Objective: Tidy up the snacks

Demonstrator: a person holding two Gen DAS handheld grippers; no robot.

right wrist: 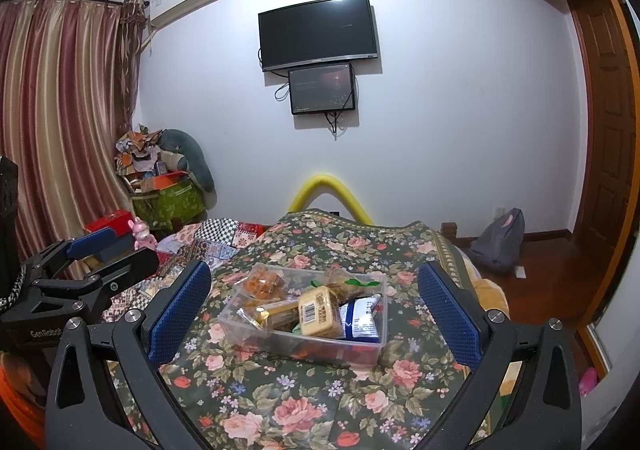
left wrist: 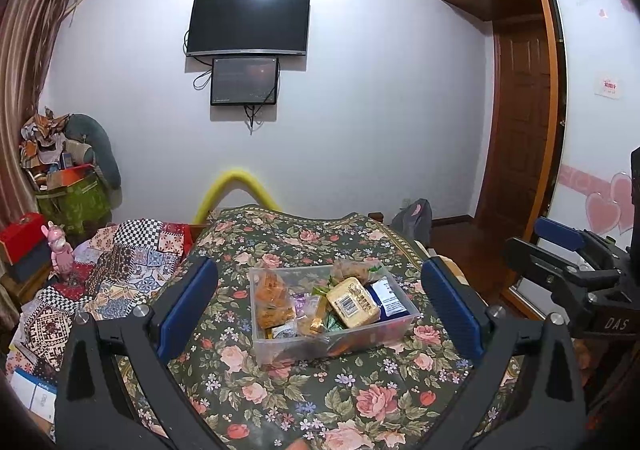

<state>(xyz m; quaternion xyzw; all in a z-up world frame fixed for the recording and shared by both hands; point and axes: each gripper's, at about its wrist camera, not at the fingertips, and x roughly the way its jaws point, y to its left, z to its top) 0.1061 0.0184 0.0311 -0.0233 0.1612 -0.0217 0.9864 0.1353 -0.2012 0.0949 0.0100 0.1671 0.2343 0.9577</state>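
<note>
A clear plastic bin [left wrist: 344, 342] [right wrist: 372, 350] sits on the floral blanket, filled with snacks. A yellow packet with a barcode [left wrist: 354, 302] [right wrist: 318, 310] lies on top, a blue-and-white pouch [left wrist: 388, 300] [right wrist: 362, 320] to its right and an orange snack bag [left wrist: 274, 296] [right wrist: 262, 282] to its left. My left gripper [left wrist: 318, 302] hangs open above the blanket, its blue pads wide on either side of the bin and clear of it. My right gripper [right wrist: 314, 306] is open the same way, holding nothing. Each gripper shows at the edge of the other's view.
The floral blanket [left wrist: 304, 390] covers a raised surface, with a patchwork quilt [left wrist: 120, 274] to the left. A pink toy [left wrist: 60, 254] and red box [left wrist: 20, 236] stand at the far left. A grey backpack [right wrist: 500, 242] rests on the wooden floor at the right.
</note>
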